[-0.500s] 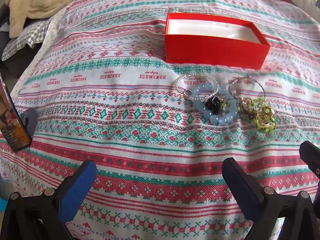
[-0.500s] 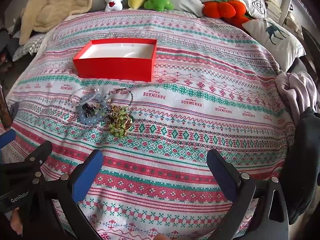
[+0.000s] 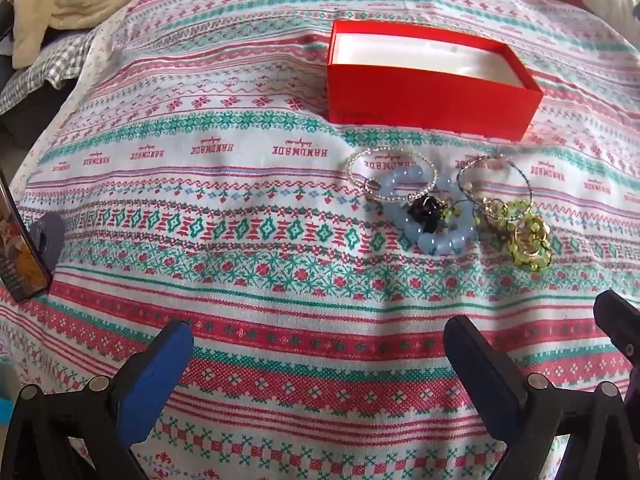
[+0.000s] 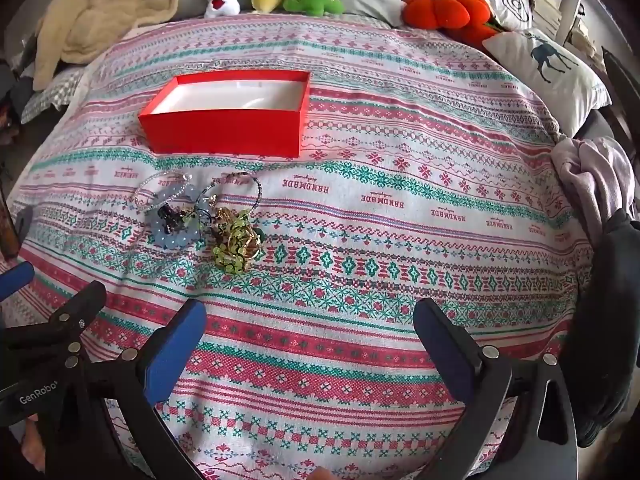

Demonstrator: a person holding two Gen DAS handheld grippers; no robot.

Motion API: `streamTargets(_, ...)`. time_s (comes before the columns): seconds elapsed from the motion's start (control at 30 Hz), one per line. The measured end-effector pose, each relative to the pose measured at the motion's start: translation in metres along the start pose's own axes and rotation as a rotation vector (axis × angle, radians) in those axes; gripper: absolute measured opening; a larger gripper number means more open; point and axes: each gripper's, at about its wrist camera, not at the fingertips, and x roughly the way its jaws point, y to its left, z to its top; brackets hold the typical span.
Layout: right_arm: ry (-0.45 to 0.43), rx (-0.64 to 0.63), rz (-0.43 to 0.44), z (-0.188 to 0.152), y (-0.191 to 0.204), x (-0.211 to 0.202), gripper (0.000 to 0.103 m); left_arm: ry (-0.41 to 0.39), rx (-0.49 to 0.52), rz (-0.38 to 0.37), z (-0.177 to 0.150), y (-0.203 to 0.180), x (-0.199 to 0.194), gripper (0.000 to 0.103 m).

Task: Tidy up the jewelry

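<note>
Jewelry (image 3: 448, 208) lay in a tangled heap on the patterned bedspread (image 3: 240, 240), just near of the red box (image 3: 432, 96), whose white inside looked bare. In the heap were a silver bangle (image 3: 392, 176), a blue bead bracelet (image 3: 436, 236) and green-and-gold pieces (image 3: 528, 240), overlapping one another. The left gripper (image 3: 316, 356) and the right gripper (image 4: 310, 344) both hovered wide open over the cloth, near of the heap, holding nothing. By my reading the sorting had not begun; this was the approach to a first pick. The next move likely called for lowering one tool onto an outer piece and closing on it alone, since the tangle could drag neighbours along.
</note>
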Motion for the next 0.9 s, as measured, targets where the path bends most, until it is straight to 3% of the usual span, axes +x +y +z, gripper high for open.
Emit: streamTargets(0.9, 0.017, 0.014, -0.017, 0.0012, -0.0028, 0.0045, 0.103, -0.009, 0.0, 0.007, -0.0012, -0.009, -0.0031, 0.103)
